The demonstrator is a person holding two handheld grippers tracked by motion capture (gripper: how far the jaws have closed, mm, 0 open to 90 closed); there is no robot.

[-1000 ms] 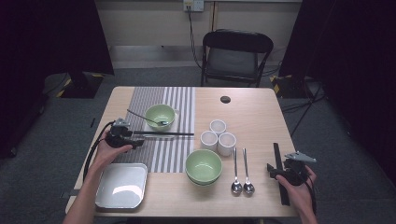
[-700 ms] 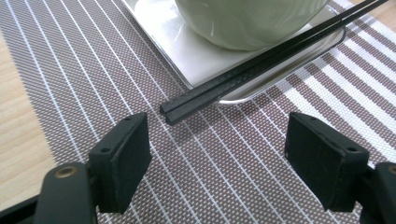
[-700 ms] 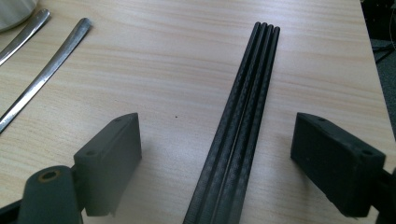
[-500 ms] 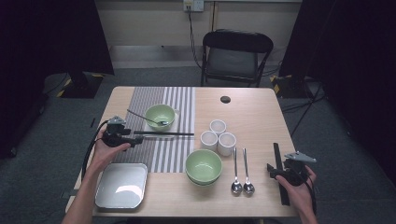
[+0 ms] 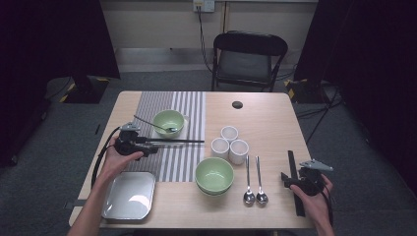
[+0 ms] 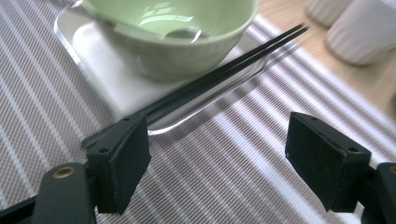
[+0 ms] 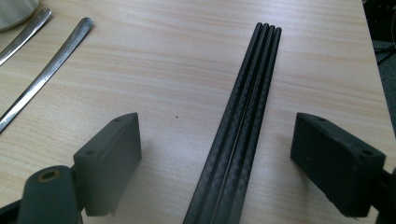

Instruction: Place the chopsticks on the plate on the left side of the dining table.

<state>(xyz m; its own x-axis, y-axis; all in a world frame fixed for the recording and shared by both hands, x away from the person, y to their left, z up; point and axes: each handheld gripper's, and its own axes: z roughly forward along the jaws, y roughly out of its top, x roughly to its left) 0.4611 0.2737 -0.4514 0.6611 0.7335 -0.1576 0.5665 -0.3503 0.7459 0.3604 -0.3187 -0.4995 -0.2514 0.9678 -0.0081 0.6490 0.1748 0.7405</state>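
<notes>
Taking the stacked green bowls point(image 5: 214, 175) as landmark: just right of them two spoons point(image 5: 254, 183) lie side by side, just behind them three white cups point(image 5: 229, 144) cluster tight, so no pass there. Bare wood runs from the spoons right to the black chopsticks bundle point(image 7: 243, 126) between the right gripper point(image 5: 295, 183) jaws, and far behind around a small dark disc point(image 5: 237, 104). Left of the bowls open striped mat point(image 5: 172, 162), then a square plate point(image 5: 129, 194); behind-left, chopsticks point(image 6: 219, 77) and bowl on tray point(image 6: 98, 60) block the left gripper point(image 6: 217, 163).

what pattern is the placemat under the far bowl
Grey and white stripes on the placemat, clearest in the left gripper view.
</notes>
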